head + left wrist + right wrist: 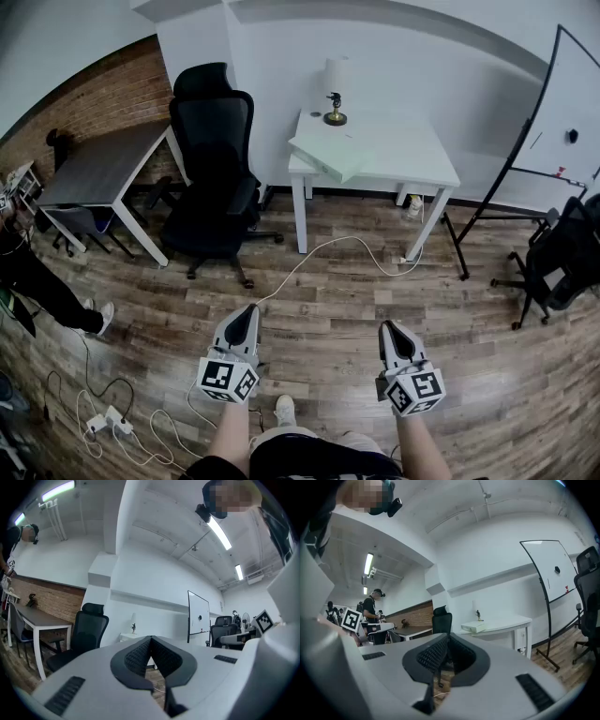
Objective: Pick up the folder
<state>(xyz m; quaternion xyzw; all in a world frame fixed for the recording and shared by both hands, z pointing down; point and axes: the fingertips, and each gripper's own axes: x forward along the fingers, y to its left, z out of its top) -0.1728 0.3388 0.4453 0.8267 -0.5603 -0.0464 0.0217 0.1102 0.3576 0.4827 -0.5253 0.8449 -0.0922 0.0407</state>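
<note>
**Folder** (330,156): pale green, flat, lying on the left front part of the white worktop (412,155) with one corner reaching past the front edge. Held by neither tool. In the right gripper view it shows as a pale slab (475,627) on the same worktop, well apart from the tongs.

**Left tongs** (249,317): held level at the bottom of the head view, pointing toward the worktop. The tips meet (150,640) and there is nothing between them.

**Right tongs** (388,330): held level alongside the left pair. The jaws are closed together (447,639) and empty.

**On the worktop:** a small dark figurine on a round brass base (335,114), standing behind the folder near the wall.

**Under the worktop:** a small pale bottle-like item (413,206) by the right legs, too small to tell more.

**Floor:** wood planks (337,309) lie between the tongs and the worktop. A white cable (349,241) crosses them, looping in front of the worktop legs.

**Black office chair** (214,178): high-backed, standing just left of the worktop between it and the grey desk (98,169).

**Whiteboard** (565,108): on a black stand to the right of the worktop.

**Second black chair** (561,262): at the right edge, below the whiteboard.

**Far left:** part of a person in dark trousers (42,286), with a power strip and coiled leads (108,422) on the floor nearby.
</note>
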